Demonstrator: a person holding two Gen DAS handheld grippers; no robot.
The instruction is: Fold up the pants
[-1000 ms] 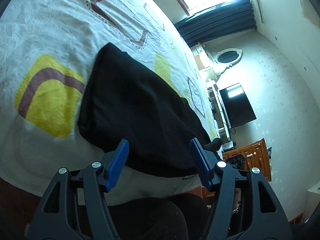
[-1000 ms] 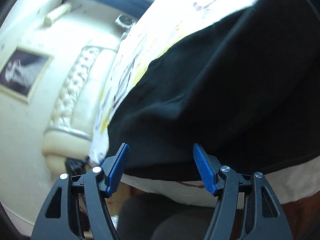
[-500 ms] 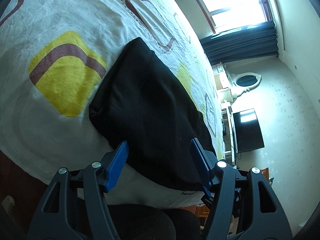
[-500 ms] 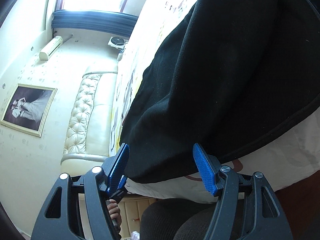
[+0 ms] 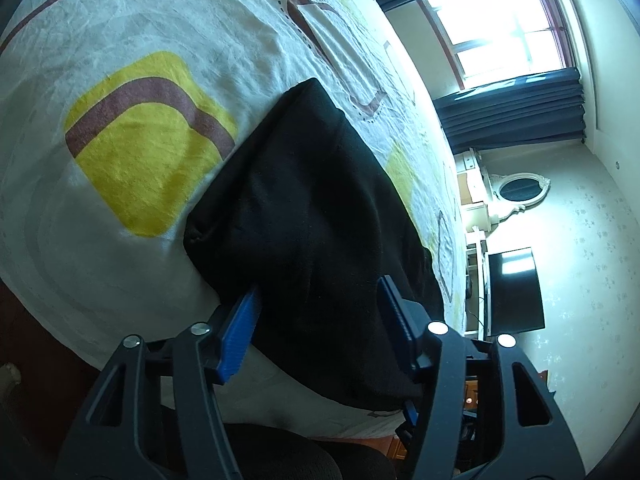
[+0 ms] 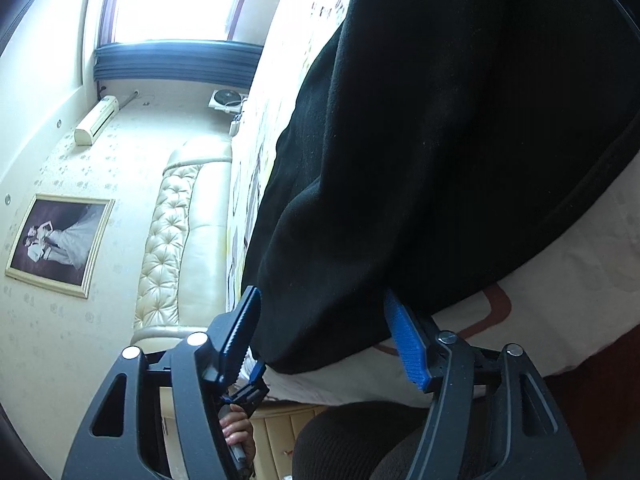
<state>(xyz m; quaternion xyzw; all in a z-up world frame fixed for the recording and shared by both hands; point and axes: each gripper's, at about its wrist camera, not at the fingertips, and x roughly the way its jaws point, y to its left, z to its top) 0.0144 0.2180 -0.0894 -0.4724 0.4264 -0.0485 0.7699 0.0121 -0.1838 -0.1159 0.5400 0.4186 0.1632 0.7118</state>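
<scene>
Pants (image 5: 312, 216) lie folded at the bed's (image 5: 132, 20) near edge, long axis running away from both grippers, near hem between the closing jaws of left gripper (image 5: 320, 328) and right gripper (image 6: 324, 332).

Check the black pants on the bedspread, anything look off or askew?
Nothing stands out. The black fabric pants lie in a compact fold on the white bedspread with yellow patches, near its edge, with no damage or spill visible.
</scene>
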